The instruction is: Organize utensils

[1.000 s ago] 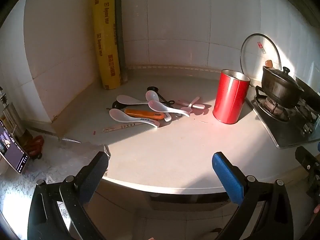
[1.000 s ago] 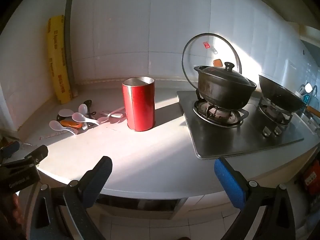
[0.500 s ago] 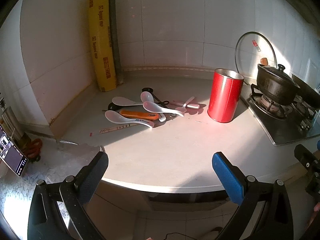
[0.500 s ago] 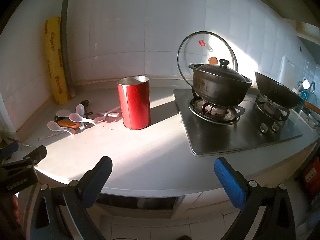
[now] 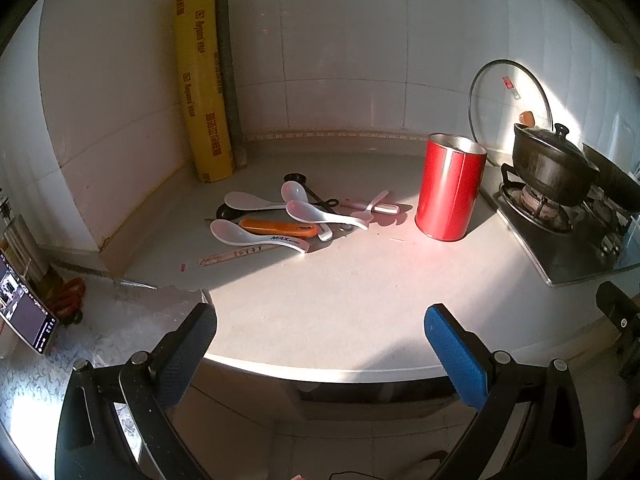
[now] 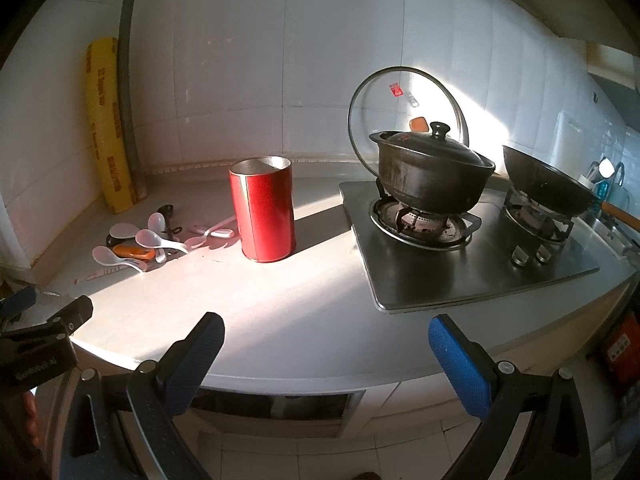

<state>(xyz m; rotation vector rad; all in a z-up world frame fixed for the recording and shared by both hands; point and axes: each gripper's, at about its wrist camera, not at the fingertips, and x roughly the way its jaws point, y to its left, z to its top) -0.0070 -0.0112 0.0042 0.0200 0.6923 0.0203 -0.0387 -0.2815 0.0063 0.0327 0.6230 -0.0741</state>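
A pale curved surface (image 5: 360, 296) fills the corner of a white-tiled kitchen, half in warm sunlight, half in shadow. Near the far left corner a yellow wrap roll (image 5: 204, 80) leans upright against the wall beside a dark pipe (image 5: 226, 60). The utensils (image 5: 288, 218) lie in a loose heap on the surface: white spoons (image 5: 256, 236) overlapping an orange-handled tool (image 5: 280, 227), some black pieces behind them and a chopstick sleeve (image 5: 236, 255) just in front. Just to their right stands an upright red can (image 5: 450, 190), open at the top. Farther right a steel stove (image 6: 472, 256) carries a black lidded pot (image 6: 432, 172) and a wok (image 6: 548, 188), with a glass lid (image 6: 404, 112) propped against the wall behind. The left tool (image 5: 320, 340) hovers at the near edge, wide open and holding nothing; the right tool (image 6: 326, 344) likewise hangs open and empty, well short of the can.
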